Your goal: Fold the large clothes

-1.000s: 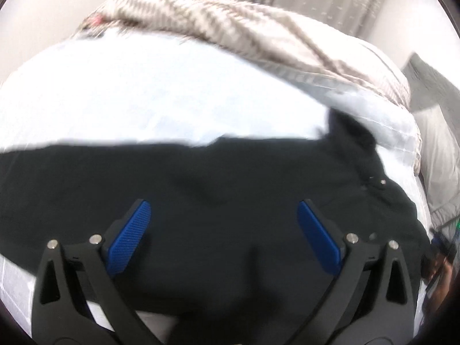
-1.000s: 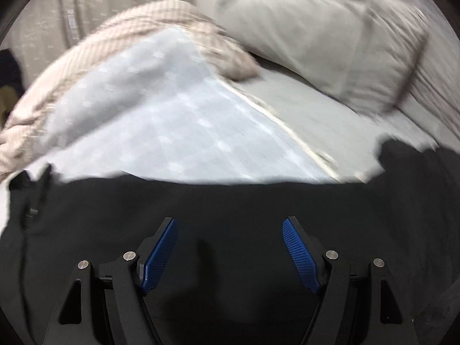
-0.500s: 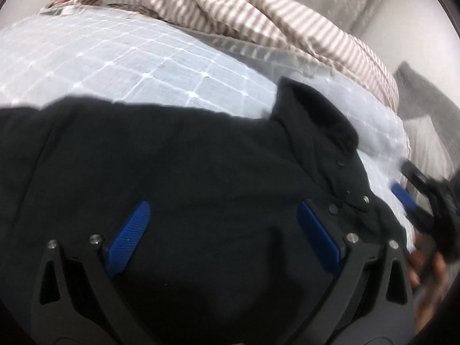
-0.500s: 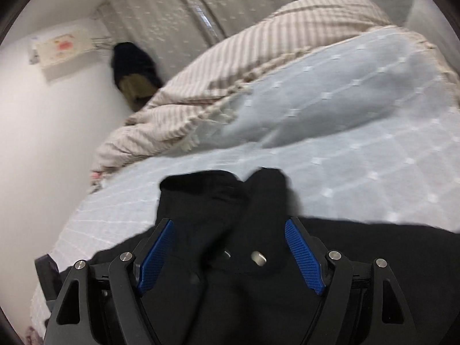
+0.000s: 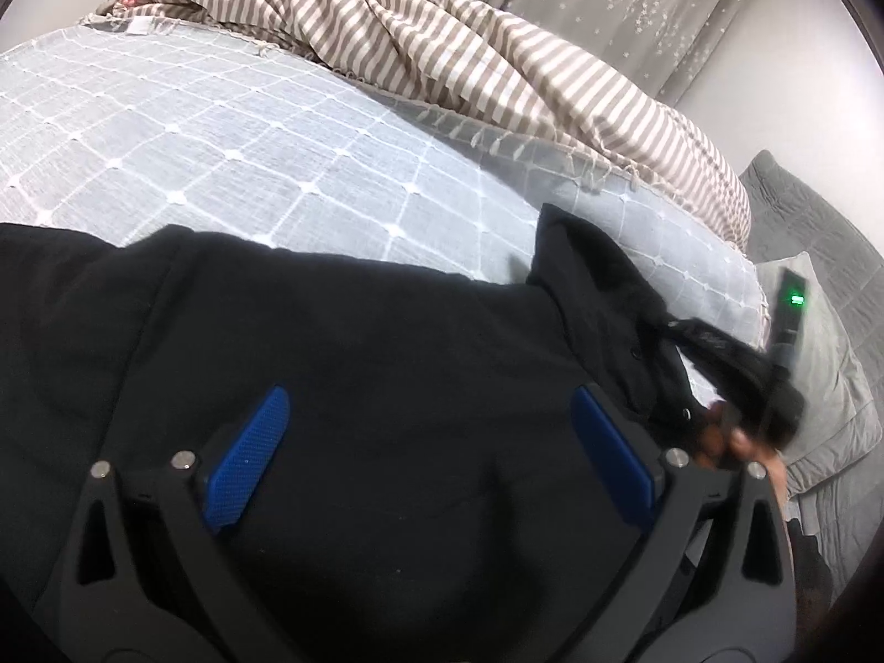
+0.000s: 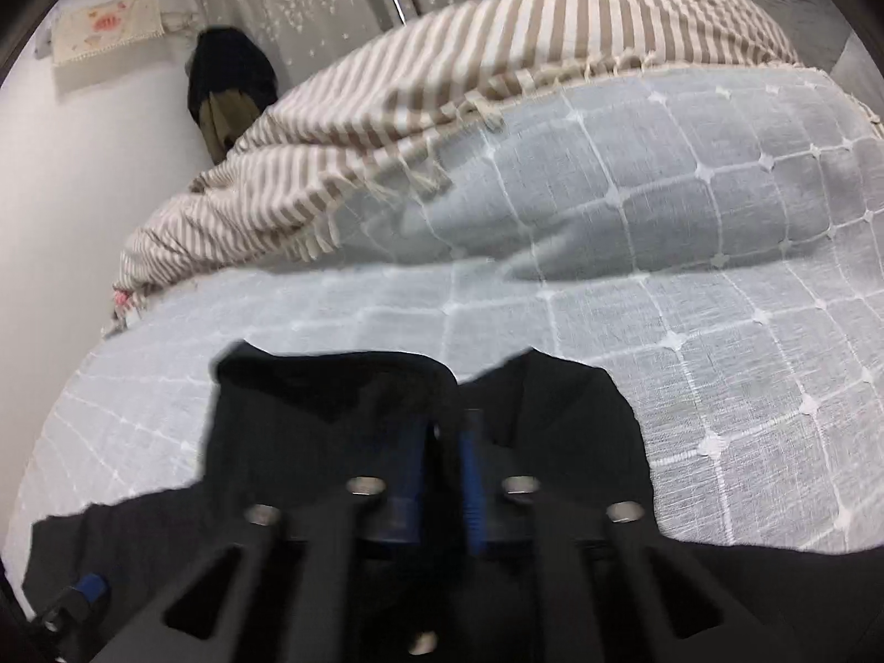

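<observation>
Seemingly spread flat, the black collared shirt fills the lower half of the left wrist view and lies on the pale blue checked bedspread, which runs away above it. The left gripper hangs over the shirt's body with its blue pads set wide apart and no cloth between them. At the shirt's right end the collar sticks up, and just beside it the right gripper shows as a blurred dark shape with a hand under it. Beyond the bedspread, on the far side from the shirt, a beige striped blanket lies bunched, with grey starred curtains behind it; a grey pillow sits to the right of the collar. From the right wrist view, the right gripper has its pads drawn close together on the shirt's collar, at the placket where the two collar points part, and the cloth is pinched between them. The bedspread stretches beyond the collar, the striped blanket heaped past it, and a dark garment hangs by the wall to the blanket's left.
</observation>
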{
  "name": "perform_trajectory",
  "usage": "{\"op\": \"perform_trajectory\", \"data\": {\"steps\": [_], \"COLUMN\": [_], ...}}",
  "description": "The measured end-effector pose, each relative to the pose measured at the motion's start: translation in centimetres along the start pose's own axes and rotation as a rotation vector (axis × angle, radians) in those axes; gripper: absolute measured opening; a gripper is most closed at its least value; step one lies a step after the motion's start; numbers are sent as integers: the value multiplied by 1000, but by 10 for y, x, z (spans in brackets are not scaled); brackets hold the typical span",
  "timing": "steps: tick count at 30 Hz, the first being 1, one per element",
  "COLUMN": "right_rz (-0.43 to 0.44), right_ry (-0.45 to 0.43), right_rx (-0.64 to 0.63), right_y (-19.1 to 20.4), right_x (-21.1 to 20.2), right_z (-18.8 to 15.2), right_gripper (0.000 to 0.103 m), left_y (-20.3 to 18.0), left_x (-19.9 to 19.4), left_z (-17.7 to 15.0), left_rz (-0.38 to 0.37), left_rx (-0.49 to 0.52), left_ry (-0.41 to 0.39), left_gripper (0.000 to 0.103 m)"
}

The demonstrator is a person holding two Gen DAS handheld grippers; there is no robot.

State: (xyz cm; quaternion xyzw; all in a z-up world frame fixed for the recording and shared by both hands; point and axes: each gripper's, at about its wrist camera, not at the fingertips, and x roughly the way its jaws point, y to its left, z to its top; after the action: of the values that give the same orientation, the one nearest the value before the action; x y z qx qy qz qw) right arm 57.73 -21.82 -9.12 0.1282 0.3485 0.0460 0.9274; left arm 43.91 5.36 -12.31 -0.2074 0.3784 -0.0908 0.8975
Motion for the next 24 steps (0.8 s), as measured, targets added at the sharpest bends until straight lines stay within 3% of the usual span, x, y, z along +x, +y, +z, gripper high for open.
{"op": "perform_trajectory", "data": {"steps": [4, 7, 10, 13, 16, 19, 20, 22, 23, 24], "right_rz": [83, 150, 228, 259, 268, 315, 327, 333, 313, 275], "right_ry": [-70, -63, 2, 140, 263, 273, 275, 226, 170, 99], "right_rx": [-151, -248, -329, -346, -333, -278, -264, -239, -219, -201], "right_y": [46, 84, 121, 140, 138, 123, 116, 99, 87, 70], "right_x": [-35, -46, -41, -19, 5, 0, -8, -35, -52, -68], "right_z": [-3, -8, -22, -49, -73, -77, -73, -60, -54, -45], "right_gripper": [7, 7, 7, 7, 11, 12, 16, 37, 62, 74], "left_y": [8, 16, 23, 27, 27, 23, 22, 14, 11, 5], "left_x": [-9, -16, -19, -17, -16, -17, -17, -16, -15, -14], "left_z": [6, 10, 11, 12, 12, 12, 11, 10, 10, 11], "left_rz": [3, 4, 17, 22, 36, 70, 79, 94, 96, 89], "left_rx": [-36, -75, -96, -104, -98, -74, -67, -35, -29, -15], "left_ry": [-49, -75, -91, -81, -75, -88, -89, -85, -82, -75], "left_gripper": [102, 101, 101, 99, 98, 98, 97, 92, 89, 88]}}
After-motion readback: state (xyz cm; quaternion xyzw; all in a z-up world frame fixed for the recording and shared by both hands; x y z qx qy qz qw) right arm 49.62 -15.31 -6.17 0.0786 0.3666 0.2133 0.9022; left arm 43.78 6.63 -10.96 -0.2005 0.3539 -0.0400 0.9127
